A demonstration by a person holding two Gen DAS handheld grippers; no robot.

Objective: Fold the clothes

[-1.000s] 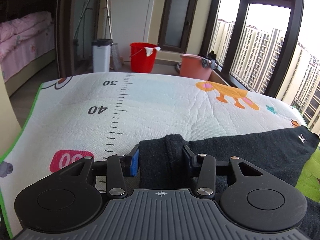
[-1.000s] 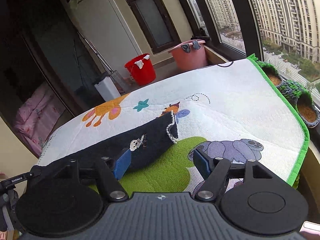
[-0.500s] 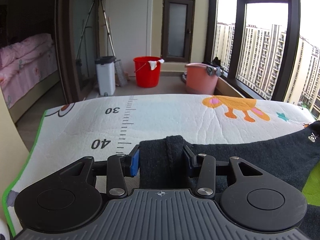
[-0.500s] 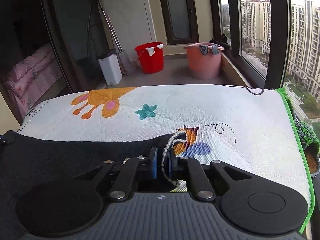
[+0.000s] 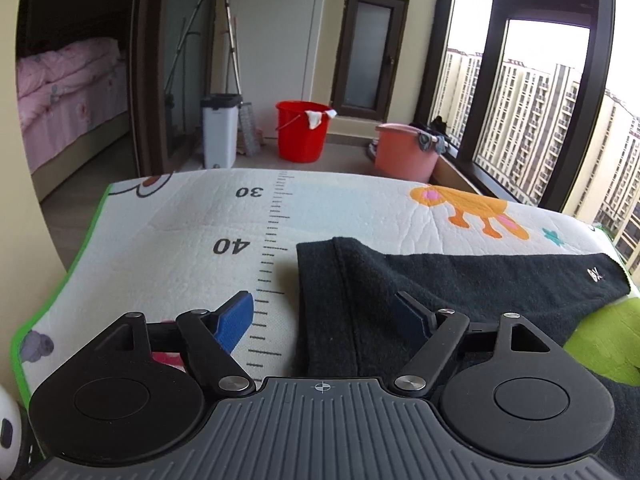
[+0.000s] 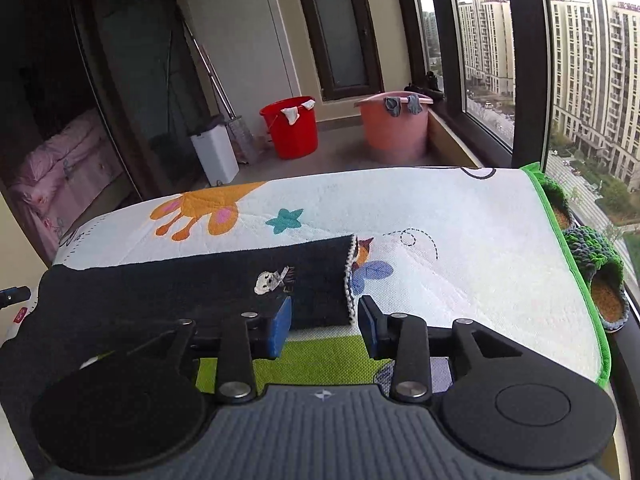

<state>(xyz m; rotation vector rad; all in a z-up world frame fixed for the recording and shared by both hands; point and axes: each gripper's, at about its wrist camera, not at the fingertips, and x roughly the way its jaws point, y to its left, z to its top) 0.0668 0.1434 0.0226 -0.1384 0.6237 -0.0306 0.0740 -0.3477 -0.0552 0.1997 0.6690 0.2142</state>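
Between the spread fingers of the left claw point(image 5: 324, 316) one end of the dark garment point(image 5: 420, 280) is seen lying flat on the printed mat point(image 5: 168, 248) that covers the desk. The left jaws are opening; cloth lies between them, but neither blue pad presses on it. The left pad stands over bare mat beside the garment's edge, and the right pad sits above the fabric.

Ahead of the right claw point(image 6: 324, 322) the opposite end of the same garment point(image 6: 200, 284) is seen, with its white-stitched hem point(image 6: 349, 280) and a small embroidered figure point(image 6: 274, 279). The right jaws are opening too. The hem corner lies between them, just short of the pads, and no pressing is seen. The garment is judged to be released at both ends.

The cloth is laid as a long narrow band across the mat, stretched straight from one claw to the other. This placement is judged deliberate: with the ends pulled apart and then laid down, a lengthwise fold stays flat and unwrinkled. Both claws are held low and angled down at the mat, presumably so the cloth could be set down rather than dropped.

Beyond the mat a red bucket point(image 5: 303, 130), a pink tub point(image 5: 404, 152) and a white bin point(image 5: 220, 130) are noted on the floor, well apart from the work.
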